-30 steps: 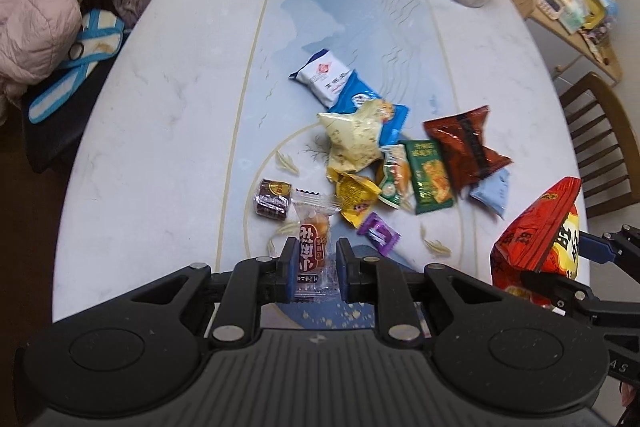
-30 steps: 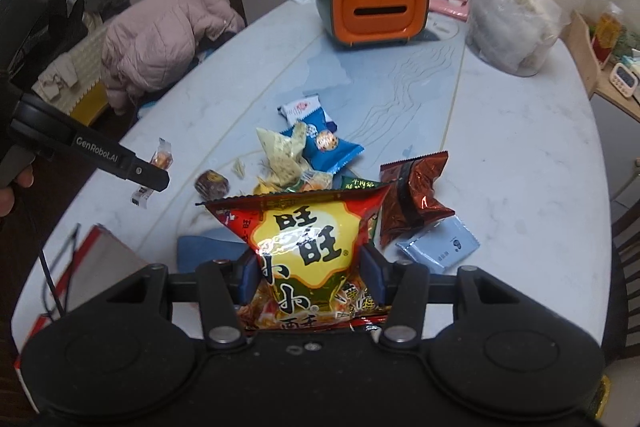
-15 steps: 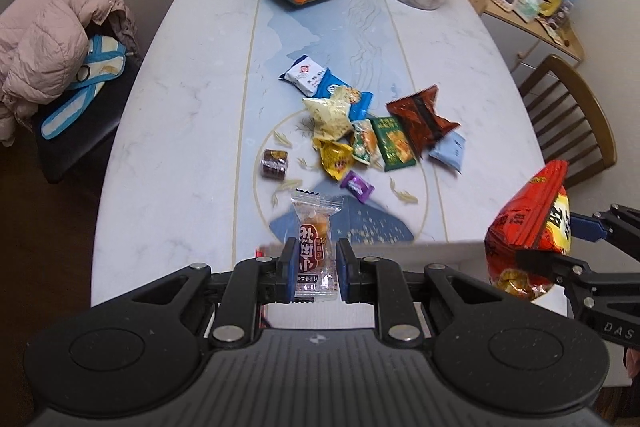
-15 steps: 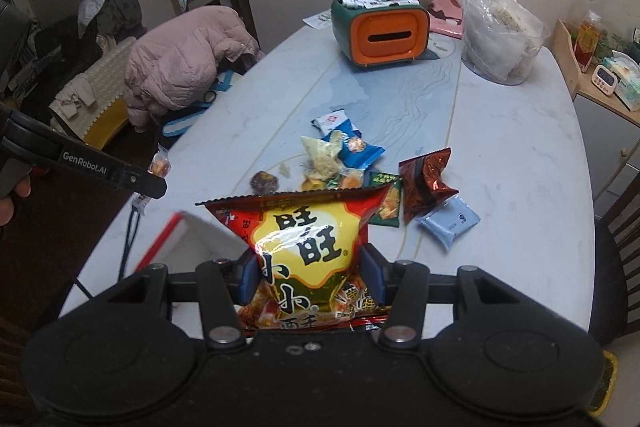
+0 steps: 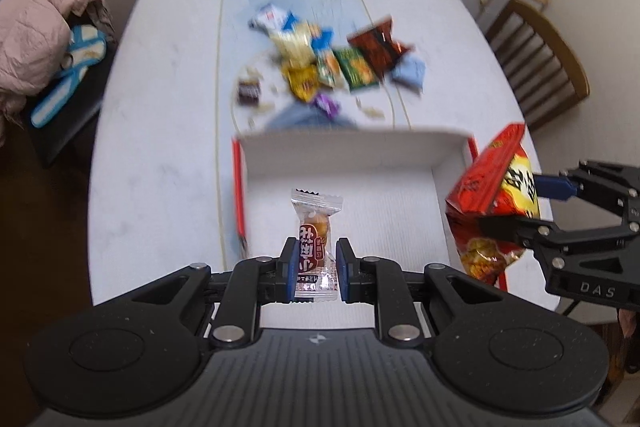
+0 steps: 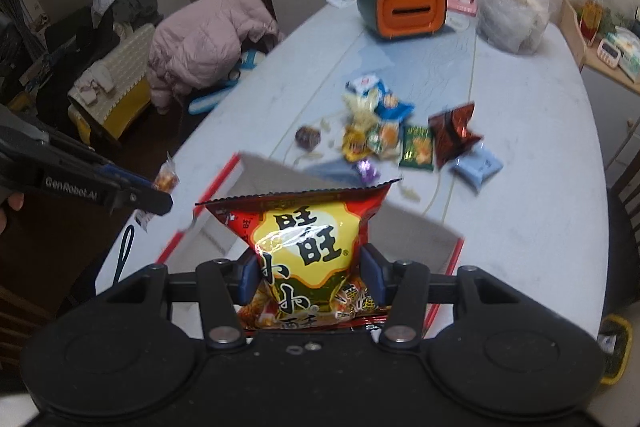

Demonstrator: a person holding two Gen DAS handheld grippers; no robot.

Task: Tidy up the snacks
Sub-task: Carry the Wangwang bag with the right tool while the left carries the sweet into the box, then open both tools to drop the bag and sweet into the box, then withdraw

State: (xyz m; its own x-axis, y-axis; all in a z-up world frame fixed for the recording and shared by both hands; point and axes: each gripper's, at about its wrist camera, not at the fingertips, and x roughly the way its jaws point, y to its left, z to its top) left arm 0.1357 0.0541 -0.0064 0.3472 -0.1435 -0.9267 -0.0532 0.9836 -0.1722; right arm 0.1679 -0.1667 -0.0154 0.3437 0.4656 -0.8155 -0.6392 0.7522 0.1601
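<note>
The small candy is clamped upright in the left gripper, hanging over the white floor of the open box. The red bag is squeezed between the right gripper's pads, above the box's right side. Both seem ready to drop. To do it well, each gripper should probably be lowered close to the floor before its jaws part, the candy placed left and the bag right, so neither bounces over the rim. The remaining snacks lie heaped on the table beyond the box.
</note>
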